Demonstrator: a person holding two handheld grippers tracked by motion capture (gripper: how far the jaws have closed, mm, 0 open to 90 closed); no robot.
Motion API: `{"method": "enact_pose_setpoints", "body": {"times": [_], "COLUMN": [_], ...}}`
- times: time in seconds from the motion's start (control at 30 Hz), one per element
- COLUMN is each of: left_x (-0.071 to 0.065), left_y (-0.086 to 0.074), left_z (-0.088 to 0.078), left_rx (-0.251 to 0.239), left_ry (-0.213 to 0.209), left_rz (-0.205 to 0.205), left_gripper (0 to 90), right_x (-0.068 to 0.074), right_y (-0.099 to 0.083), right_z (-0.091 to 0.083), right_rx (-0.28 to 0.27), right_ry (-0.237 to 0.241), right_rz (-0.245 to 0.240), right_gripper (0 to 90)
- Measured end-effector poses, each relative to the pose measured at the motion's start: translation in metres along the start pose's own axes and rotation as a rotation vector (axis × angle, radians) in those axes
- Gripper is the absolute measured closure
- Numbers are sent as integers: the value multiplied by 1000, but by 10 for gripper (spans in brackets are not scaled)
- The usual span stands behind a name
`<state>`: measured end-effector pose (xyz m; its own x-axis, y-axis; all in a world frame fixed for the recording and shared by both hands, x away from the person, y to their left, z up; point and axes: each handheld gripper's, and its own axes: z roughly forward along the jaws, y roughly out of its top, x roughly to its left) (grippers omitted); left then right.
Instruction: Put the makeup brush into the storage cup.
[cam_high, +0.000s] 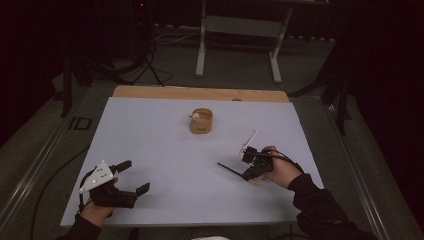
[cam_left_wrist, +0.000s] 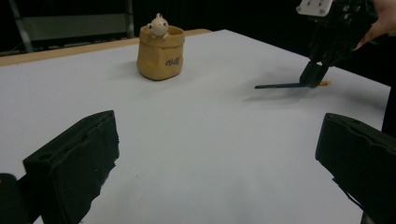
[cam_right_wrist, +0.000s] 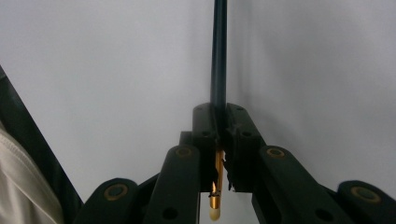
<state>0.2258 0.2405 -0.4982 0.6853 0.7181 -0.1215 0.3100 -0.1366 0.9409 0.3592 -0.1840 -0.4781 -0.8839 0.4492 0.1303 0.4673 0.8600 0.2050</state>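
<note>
A tan sack-shaped holder (cam_high: 201, 121) with a small pale figure (cam_left_wrist: 158, 25) on its rim stands on the white table (cam_high: 165, 150), past the middle. My right gripper (cam_high: 248, 174) is at the right, shut on a thin dark pen (cam_high: 231, 171) that lies level just above the table and points left. In the right gripper view the pen (cam_right_wrist: 218, 51) runs straight ahead from the closed jaws, and its gold end (cam_right_wrist: 215, 186) sticks out behind them. My left gripper (cam_high: 136, 176) rests near the front left, open, with nothing between its wide-apart jaws. The left gripper view faces the holder (cam_left_wrist: 160, 53) and the right gripper (cam_left_wrist: 315, 74).
A wooden strip (cam_high: 200, 93) borders the table's far edge. Beyond it stand a metal frame (cam_high: 201, 45) and a tripod (cam_high: 147, 60) on the dark floor. Bare table surface lies between the two grippers and around the holder.
</note>
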Motion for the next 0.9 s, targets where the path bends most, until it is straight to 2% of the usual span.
{"method": "enact_pose_setpoints", "body": {"times": [0.1, 0.2, 0.27, 0.33, 0.43, 0.5, 0.57, 0.6, 0.67, 0.7, 0.83, 0.9], "left_x": [-1, -2, -2, -3, -5, -7, -12, -14, -17, -19, -23, -25], "left_y": [1, 1, 0, 2, 5, 6, 11, 12, 14, 15, 18, 19], "left_z": [1, 4, 7, 10, 14, 16, 23, 25, 30, 32, 38, 42], "left_rx": [9, 31, 36, 57, 59, 63, 71, 79, 94, 101, 111, 122], "left_ry": [1, -3, -3, 15, -3, -8, -31, -39, -57, -65, -79, -89], "left_rz": [4, 0, -18, -2, -11, -10, 7, 19, 43, 50, 70, 79], "left_gripper": [3, 4, 3, 3, 3, 3, 3, 3, 3, 3, 3, 3], "right_x": [2, 5, 5, 5, 5, 6, 7, 8, 9, 10, 12, 14], "right_y": [1, 6, 8, 10, 14, 17, 20, 21, 22, 23, 24, 25], "right_z": [0, 0, 0, 0, 0, 0, 0, 0, -1, -1, -4, -4], "right_rx": [0, 14, 16, 14, 21, 25, 42, 41, 28, 29, 19, 28], "right_ry": [4, 4, -14, -7, 4, 29, 21, 11, 20, 4, 10, 30], "right_rz": [-17, -60, -91, -119, -145, -164, -185, -196, -224, -237, -252, -273], "right_gripper": [835, 836, 836, 836, 835, 835, 835, 835, 835, 835, 835, 835]}}
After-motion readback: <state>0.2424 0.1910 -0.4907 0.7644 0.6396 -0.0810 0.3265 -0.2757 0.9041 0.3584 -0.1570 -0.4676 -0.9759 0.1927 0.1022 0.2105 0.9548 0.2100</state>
